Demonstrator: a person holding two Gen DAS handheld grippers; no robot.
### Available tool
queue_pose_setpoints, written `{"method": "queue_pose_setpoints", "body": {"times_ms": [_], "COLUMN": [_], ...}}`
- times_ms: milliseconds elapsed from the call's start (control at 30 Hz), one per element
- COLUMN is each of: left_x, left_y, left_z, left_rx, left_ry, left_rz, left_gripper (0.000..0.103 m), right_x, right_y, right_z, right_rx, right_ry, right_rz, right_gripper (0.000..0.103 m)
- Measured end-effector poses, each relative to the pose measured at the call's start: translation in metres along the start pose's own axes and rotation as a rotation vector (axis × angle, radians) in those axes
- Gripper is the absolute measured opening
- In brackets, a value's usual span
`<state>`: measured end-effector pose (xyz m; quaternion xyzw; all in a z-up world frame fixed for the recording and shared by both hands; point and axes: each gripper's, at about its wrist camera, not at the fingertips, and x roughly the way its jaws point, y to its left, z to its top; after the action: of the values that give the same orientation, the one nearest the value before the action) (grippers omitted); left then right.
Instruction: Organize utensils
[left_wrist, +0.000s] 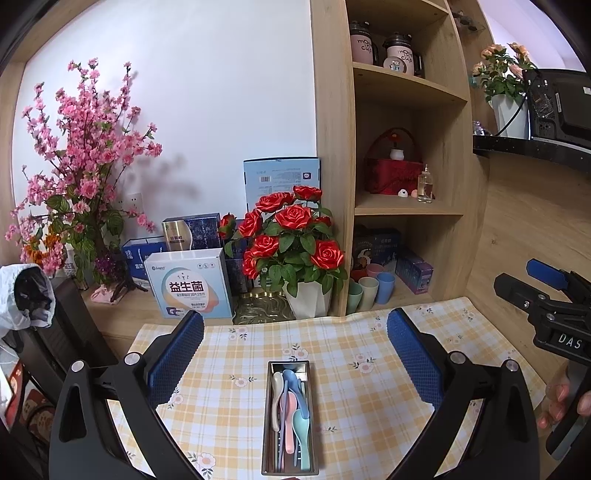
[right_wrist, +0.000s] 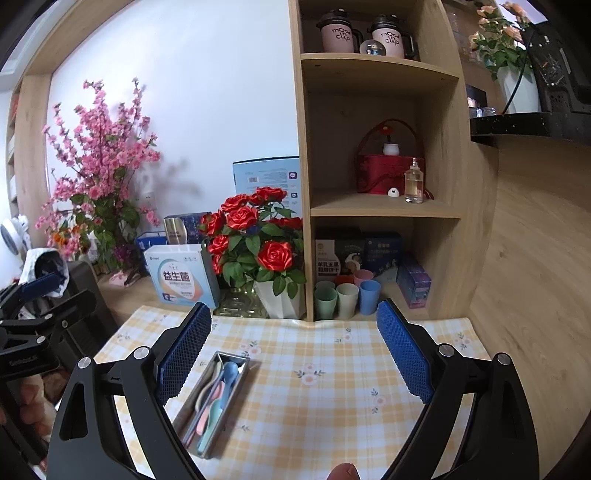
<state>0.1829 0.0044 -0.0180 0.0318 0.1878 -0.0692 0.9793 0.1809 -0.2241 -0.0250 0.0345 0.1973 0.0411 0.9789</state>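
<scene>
A narrow metal utensil tray (left_wrist: 268, 413) lies lengthwise on the yellow checked tablecloth (left_wrist: 351, 391). It holds several pastel plastic spoons (left_wrist: 291, 402), white, blue, pink and teal, lying side by side. My left gripper (left_wrist: 295, 354) hovers above the tray, open, with nothing between its blue pads. In the right wrist view the same tray (right_wrist: 242, 373) with its spoons (right_wrist: 216, 398) sits low at the left, under the left finger. My right gripper (right_wrist: 293, 354) is open and empty over bare cloth to the tray's right.
A white pot of red roses (left_wrist: 291, 243) and cardboard boxes (left_wrist: 192, 284) stand at the table's back edge. A wooden shelf unit (left_wrist: 406, 206) holds several pastel cups (left_wrist: 369, 291). The right gripper's body (left_wrist: 554, 317) and a hand (left_wrist: 557, 402) show at the right.
</scene>
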Motion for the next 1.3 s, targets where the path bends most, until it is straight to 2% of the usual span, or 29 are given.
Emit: {"method": "queue_pose_setpoints", "body": {"times_ms": [633, 1300], "left_x": [-0.002, -0.004], "left_y": [0.003, 0.011], "left_z": [-0.003, -0.001], "left_rx": [-0.009, -0.023], "left_ry": [0.012, 0.009], "left_rz": [0.002, 0.016], "left_gripper": [0.097, 0.097], "right_x": [-0.001, -0.003], "right_y": [0.005, 0.003], "right_z": [0.001, 0.008], "right_rx": [0.002, 0.012], "right_ry": [0.003, -0.015], "right_rz": [0.004, -0.029], "right_gripper": [0.088, 0.088]}}
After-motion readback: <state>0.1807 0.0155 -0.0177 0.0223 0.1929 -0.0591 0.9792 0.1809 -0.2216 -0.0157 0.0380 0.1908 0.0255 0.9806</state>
